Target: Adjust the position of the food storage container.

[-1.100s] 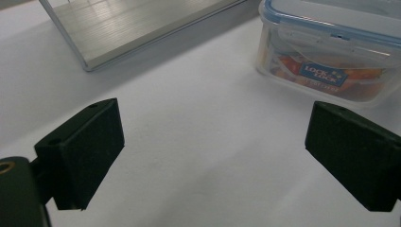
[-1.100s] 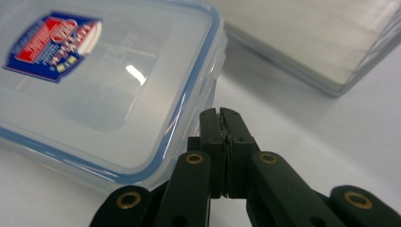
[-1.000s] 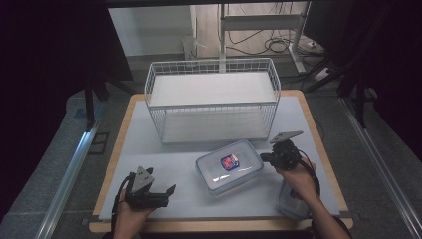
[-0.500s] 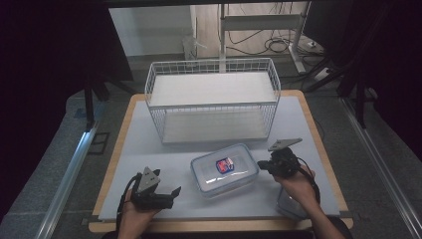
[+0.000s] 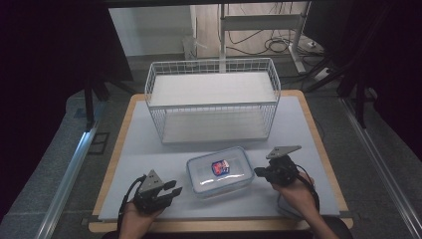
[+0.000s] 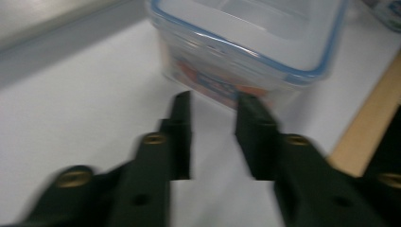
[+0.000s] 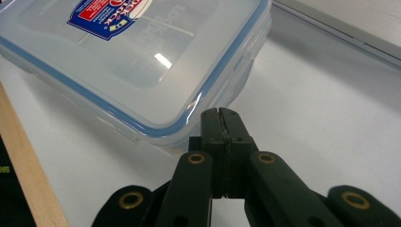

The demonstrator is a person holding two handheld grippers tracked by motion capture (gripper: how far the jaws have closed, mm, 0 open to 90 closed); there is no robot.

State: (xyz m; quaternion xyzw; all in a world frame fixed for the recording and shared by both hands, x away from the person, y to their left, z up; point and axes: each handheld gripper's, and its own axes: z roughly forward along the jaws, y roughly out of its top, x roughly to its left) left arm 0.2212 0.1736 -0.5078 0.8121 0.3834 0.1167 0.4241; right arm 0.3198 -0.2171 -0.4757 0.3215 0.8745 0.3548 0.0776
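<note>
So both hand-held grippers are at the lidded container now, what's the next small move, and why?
Probably ease the left hand-held gripper forward to the container. Its jaws have just been closing, with a gap left and nothing between them, just short of the near wall. The right hand-held gripper, jaws shut, already sits at the opposite side, so the two could then brace it together.

The left gripper (image 6: pixel 213 111), jaws just closing on nothing, points at the clear container (image 6: pixel 246 42).
</note>
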